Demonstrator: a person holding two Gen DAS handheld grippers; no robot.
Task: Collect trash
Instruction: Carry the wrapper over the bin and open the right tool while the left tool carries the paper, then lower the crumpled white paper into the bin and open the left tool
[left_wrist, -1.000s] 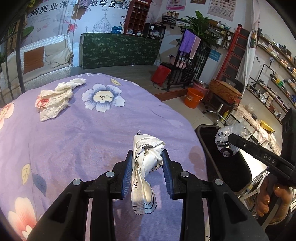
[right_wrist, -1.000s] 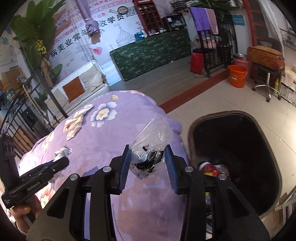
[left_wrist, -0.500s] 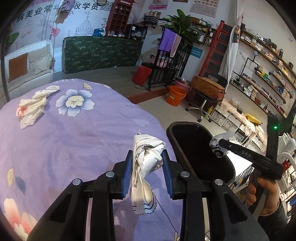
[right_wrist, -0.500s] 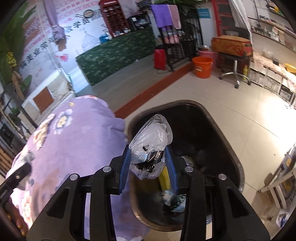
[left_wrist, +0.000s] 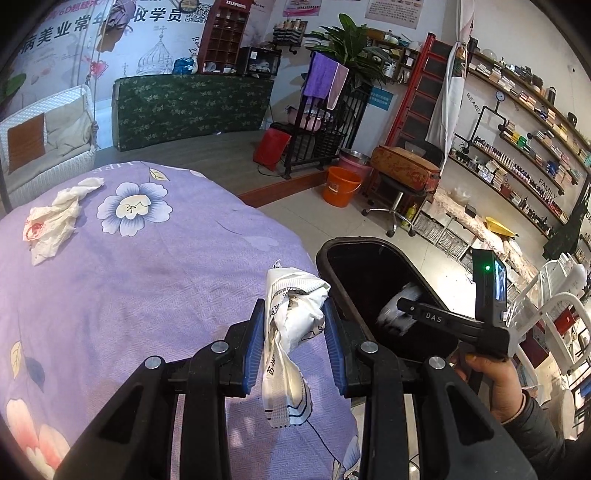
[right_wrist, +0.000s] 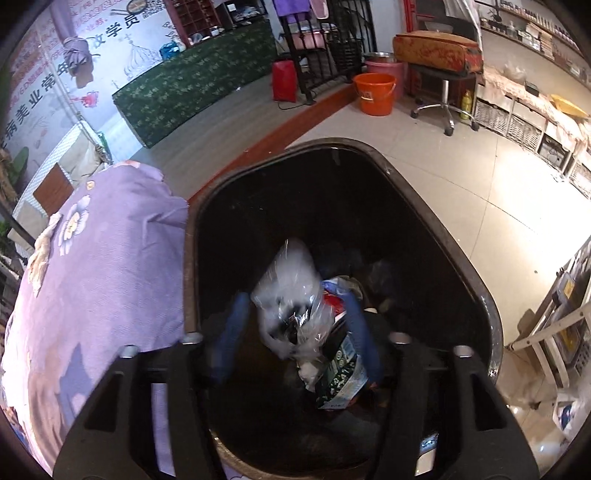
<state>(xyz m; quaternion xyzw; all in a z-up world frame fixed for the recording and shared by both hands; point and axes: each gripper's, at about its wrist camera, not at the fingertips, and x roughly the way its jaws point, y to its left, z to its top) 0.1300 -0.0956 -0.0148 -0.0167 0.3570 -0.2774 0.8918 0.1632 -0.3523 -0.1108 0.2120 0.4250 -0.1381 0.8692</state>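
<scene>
A shop room holds a table under a purple floral cloth (left_wrist: 147, 280), with a black trash bin (right_wrist: 461, 266) just beside it. The right gripper (right_wrist: 295, 332) hangs over the bin, jaws spread wide, a blurred clear plastic bag (right_wrist: 291, 291) between them. The left gripper (left_wrist: 293, 343) pinches a crumpled white wrapper (left_wrist: 291, 325) over the cloth's edge. Crumpled tissue (left_wrist: 51, 221) lies on the cloth's far side.
</scene>
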